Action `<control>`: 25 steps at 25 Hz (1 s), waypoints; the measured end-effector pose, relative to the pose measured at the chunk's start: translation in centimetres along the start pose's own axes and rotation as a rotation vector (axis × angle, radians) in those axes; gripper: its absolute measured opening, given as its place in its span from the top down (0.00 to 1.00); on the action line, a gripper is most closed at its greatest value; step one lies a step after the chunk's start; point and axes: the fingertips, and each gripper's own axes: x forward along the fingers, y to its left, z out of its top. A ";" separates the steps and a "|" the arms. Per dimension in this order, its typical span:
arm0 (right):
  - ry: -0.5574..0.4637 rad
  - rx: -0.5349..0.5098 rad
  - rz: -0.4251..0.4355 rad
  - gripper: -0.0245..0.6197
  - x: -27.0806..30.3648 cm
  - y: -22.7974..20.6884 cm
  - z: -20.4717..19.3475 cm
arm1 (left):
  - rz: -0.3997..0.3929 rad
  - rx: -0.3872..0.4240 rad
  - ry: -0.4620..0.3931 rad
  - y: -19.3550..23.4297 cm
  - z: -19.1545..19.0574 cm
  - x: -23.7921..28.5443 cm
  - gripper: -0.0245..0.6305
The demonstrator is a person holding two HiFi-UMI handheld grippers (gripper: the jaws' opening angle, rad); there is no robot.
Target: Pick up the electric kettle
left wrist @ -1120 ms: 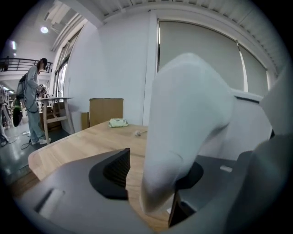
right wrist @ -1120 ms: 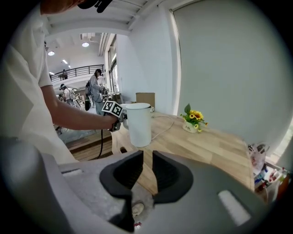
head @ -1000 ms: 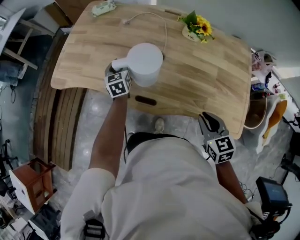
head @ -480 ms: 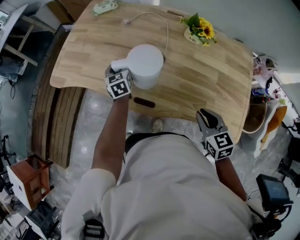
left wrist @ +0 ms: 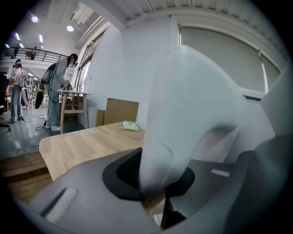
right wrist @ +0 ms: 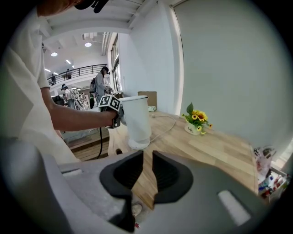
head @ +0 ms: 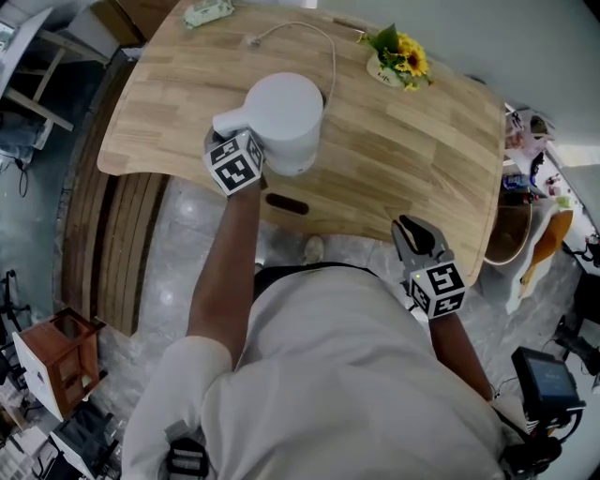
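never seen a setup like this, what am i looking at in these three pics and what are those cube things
No robot here: a person holds a two-jaw gripper in each hand, and the patterned cubes are parts of those grippers. The head view comes from a camera on the person's head, looking steeply down. The other two come from cameras riding on each gripper, looking along its jaws. On the wooden table stand a white electric kettle with a white cord behind it, a small pot of sunflowers and a small greenish item at the far edge. The left gripper is clamped on the kettle's handle. The right gripper holds nothing, jaws nearly together, near the table's front edge.
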 end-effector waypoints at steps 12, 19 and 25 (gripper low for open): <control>-0.041 0.007 0.034 0.88 2.0 2.5 2.0 | 0.019 0.023 -0.001 3.4 5.0 -3.2 0.87; -0.055 0.013 0.052 0.88 3.1 6.5 2.7 | 0.028 0.059 -0.028 7.8 7.3 -7.5 0.87; -0.066 0.019 0.073 0.88 4.1 10.3 3.3 | 0.026 0.080 -0.042 11.3 8.4 -11.3 0.87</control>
